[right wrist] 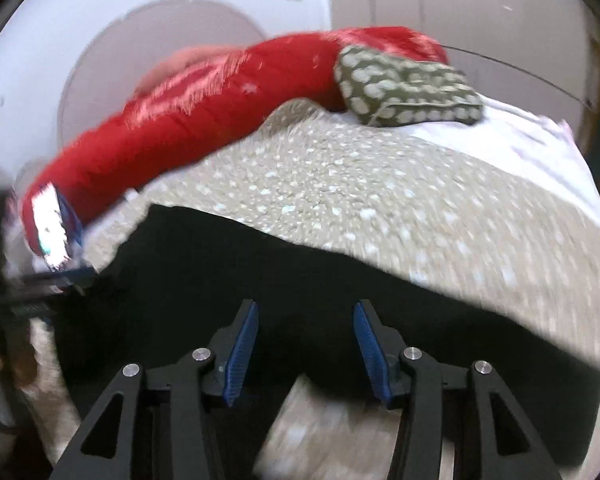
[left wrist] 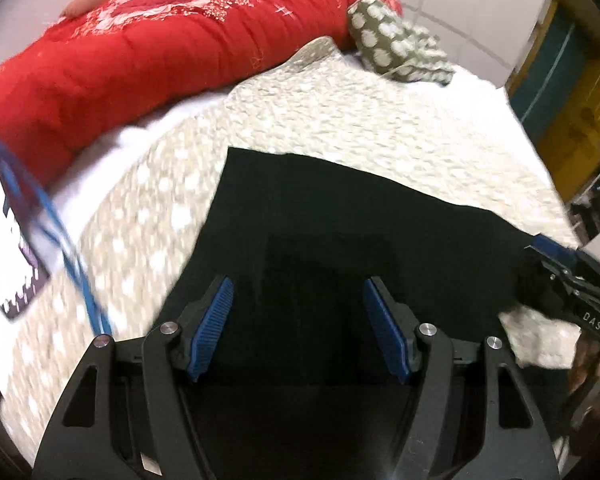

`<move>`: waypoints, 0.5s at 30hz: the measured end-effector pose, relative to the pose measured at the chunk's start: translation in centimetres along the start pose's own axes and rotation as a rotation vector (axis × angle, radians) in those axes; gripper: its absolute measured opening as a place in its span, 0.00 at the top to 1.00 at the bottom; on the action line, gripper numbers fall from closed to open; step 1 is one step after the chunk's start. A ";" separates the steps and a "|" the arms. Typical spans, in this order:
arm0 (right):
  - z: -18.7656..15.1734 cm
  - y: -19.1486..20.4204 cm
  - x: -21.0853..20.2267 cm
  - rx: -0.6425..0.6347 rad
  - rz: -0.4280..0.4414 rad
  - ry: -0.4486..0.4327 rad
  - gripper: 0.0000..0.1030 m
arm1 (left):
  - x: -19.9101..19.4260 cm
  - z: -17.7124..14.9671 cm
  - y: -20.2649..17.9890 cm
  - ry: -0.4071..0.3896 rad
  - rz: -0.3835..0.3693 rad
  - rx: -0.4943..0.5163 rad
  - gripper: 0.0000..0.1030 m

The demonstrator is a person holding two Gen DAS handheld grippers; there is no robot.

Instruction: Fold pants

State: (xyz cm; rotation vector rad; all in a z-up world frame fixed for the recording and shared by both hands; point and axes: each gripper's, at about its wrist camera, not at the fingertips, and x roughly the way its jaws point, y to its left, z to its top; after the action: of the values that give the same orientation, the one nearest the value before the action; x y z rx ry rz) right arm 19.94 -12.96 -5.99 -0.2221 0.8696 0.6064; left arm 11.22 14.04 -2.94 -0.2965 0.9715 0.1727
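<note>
Black pants (left wrist: 324, 208) lie flat on a beige dotted bedspread (left wrist: 340, 112), and also show in the right wrist view (right wrist: 228, 264). My left gripper (left wrist: 298, 292) is open and hovers just above the near part of the pants. My right gripper (right wrist: 306, 316) is open over the pants' near edge. It shows at the right edge of the left wrist view (left wrist: 540, 250), at the pants' right edge. The left gripper shows blurred at the left of the right wrist view (right wrist: 66, 278).
A red quilt (left wrist: 148, 52) is bunched along the far side of the bed. An olive dotted pillow (left wrist: 396, 44) lies at the far right. A card or booklet with a blue cord (left wrist: 16, 240) lies at the left. A yellow and teal cabinet (left wrist: 568, 92) stands at the right.
</note>
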 end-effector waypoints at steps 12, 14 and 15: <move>2.5 -3.1 9.5 -0.138 0.071 0.156 0.62 | 5.7 2.9 -0.2 0.059 0.049 0.035 0.24; 2.4 -3.3 8.9 -0.085 0.092 0.137 0.78 | 4.9 3.0 0.4 0.049 0.024 0.010 0.24; 2.2 -3.1 8.2 -0.086 0.071 0.119 0.89 | 4.2 3.0 0.9 0.033 0.012 -0.016 0.24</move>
State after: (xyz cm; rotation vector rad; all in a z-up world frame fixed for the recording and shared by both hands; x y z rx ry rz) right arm 27.18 -11.22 -11.14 -0.3081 0.9704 0.7032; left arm 15.68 15.91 -5.02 -0.3089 1.0056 0.1871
